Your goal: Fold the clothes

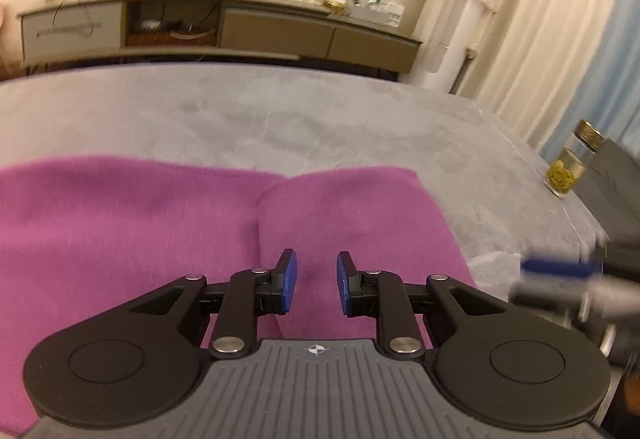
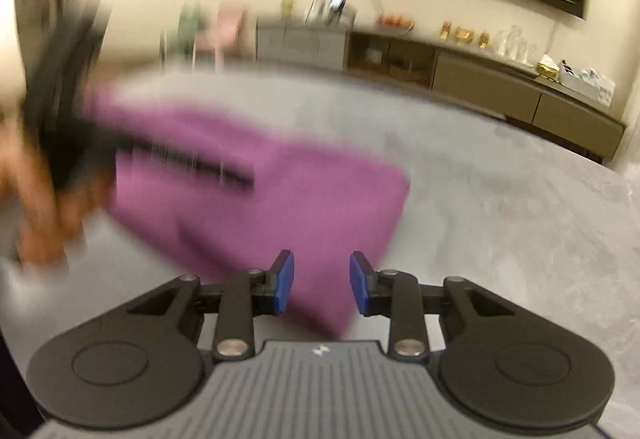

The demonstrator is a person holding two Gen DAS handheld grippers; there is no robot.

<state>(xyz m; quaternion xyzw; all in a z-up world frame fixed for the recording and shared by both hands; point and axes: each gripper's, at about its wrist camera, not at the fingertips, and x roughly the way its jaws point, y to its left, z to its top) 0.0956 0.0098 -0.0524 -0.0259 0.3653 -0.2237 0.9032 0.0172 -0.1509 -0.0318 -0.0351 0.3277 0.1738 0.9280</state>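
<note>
While a purple garment (image 1: 132, 235) lies folded on a grey table (image 1: 280, 119), two hand-held grippers are seen above it. In the left wrist view, the left gripper (image 1: 316, 281) is poised over the near part of the cloth, its blue pads (image 1: 290, 275) parted by a narrow gap, with nothing pinched between them and only purple fabric seen below. A crease is seen running down the cloth just left of the pads, where one layer overlaps another. At the right edge of that view, the right gripper (image 1: 560, 271) is glimpsed as a blur of blue and grey.

In the right wrist view, which is smeared by motion, the right gripper (image 2: 322, 285) is held above the table at the near corner of the garment (image 2: 260, 207). Its jaws are apart, and no cloth is caught between them. The left gripper (image 2: 188, 159) is seen as a dark streak across the far left of the cloth, carried by a blurred hand (image 2: 44, 199).

A glass jar (image 1: 572, 163) with a gold lid is stood near the table's right edge. A low cabinet (image 1: 224, 27) is set against the far wall.
</note>
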